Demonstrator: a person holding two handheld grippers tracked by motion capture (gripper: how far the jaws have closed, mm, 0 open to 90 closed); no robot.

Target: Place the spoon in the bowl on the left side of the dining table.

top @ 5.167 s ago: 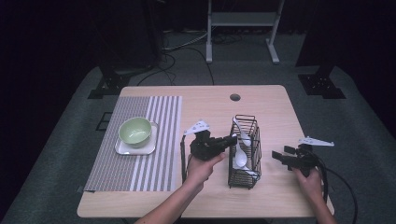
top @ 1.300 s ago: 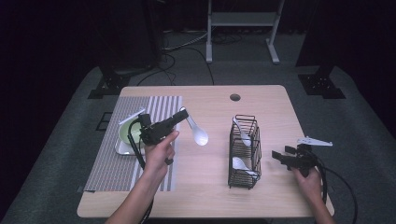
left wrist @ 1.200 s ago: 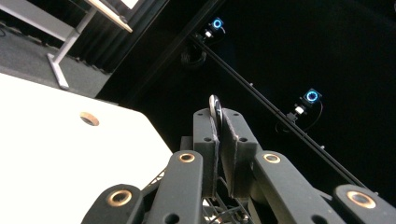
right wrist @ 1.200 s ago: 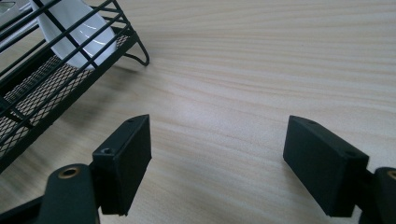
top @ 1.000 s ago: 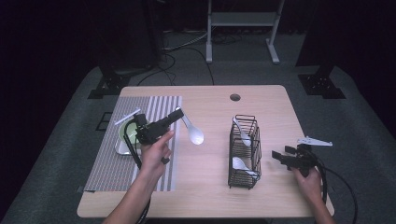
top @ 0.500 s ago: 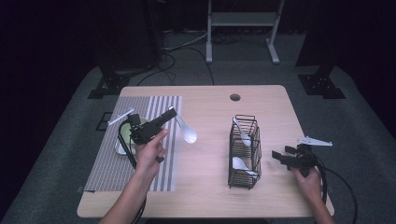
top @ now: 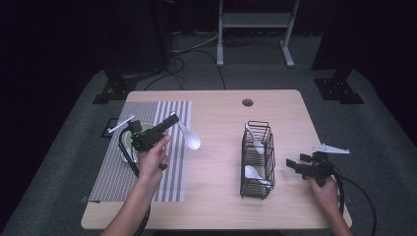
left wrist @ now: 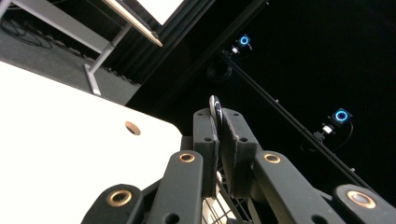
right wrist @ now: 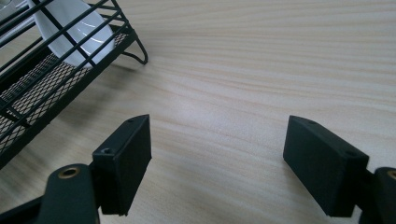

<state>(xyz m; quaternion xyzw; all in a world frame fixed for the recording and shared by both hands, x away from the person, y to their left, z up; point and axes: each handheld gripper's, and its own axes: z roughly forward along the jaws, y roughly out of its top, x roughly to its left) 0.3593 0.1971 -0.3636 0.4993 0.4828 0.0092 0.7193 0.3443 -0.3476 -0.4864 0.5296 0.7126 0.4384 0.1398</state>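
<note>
bowl [top: 132, 139] on mat [top: 147, 167] at left, rack [top: 257, 160] right, spoons [top: 252, 173] inside

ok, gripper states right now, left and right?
Left gripper: shut on the white spoon, held above the striped mat.
Right gripper: open, holding nothing, beside the wire basket.

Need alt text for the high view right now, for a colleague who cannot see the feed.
The left gripper holds a white spoon over the striped placemat, beside a green bowl. To the right, a black wire basket holds two more spoons, and the right gripper rests open on the wooden table beside it.
</note>
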